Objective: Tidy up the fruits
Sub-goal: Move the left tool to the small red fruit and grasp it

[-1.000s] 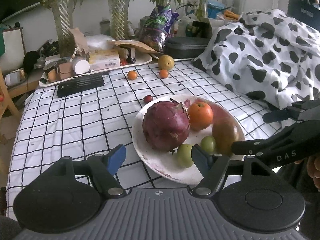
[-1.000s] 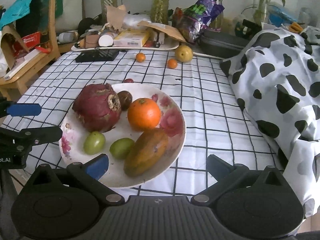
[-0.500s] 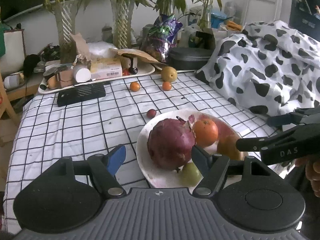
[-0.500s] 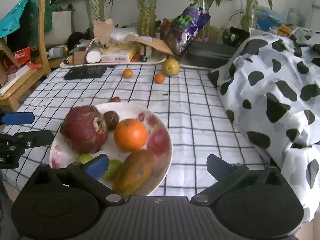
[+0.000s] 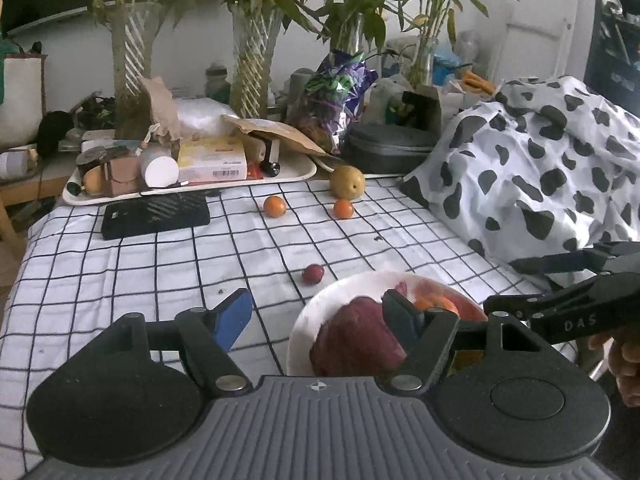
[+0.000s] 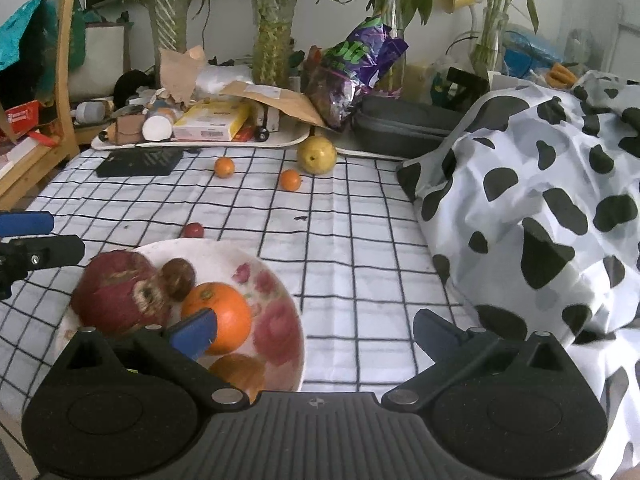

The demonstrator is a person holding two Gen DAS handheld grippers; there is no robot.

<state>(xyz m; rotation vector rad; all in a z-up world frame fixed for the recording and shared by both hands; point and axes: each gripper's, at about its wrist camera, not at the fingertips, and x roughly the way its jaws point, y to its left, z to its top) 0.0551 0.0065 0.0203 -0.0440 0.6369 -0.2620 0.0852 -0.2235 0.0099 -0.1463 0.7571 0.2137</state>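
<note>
A white flowered plate (image 6: 280,280) (image 5: 320,304) near the table's front edge holds a big dark red fruit (image 6: 116,292) (image 5: 352,340), an orange (image 6: 220,316), a small brown fruit (image 6: 178,278) and a brownish fruit (image 6: 238,372). On the checked cloth beyond lie a small red fruit (image 5: 313,273) (image 6: 193,231), two small oranges (image 5: 275,206) (image 5: 343,209) (image 6: 224,167) (image 6: 290,180) and a yellow pear (image 5: 347,182) (image 6: 317,155). My left gripper (image 5: 316,312) is open and empty, low over the plate's left side. My right gripper (image 6: 316,328) is open and empty over its right side.
A cluttered white tray (image 5: 296,172), a black flat box (image 5: 156,216), a dark case (image 5: 388,148), a snack bag (image 6: 356,72) and plant vases (image 5: 128,80) line the back. A cow-print cloth (image 6: 540,200) is heaped on the right. A wooden chair (image 6: 60,112) stands at left.
Both grippers have pulled back and tilted upward; the plate now sits low in both views, partly hidden behind the fingers. The fruits have not moved.
</note>
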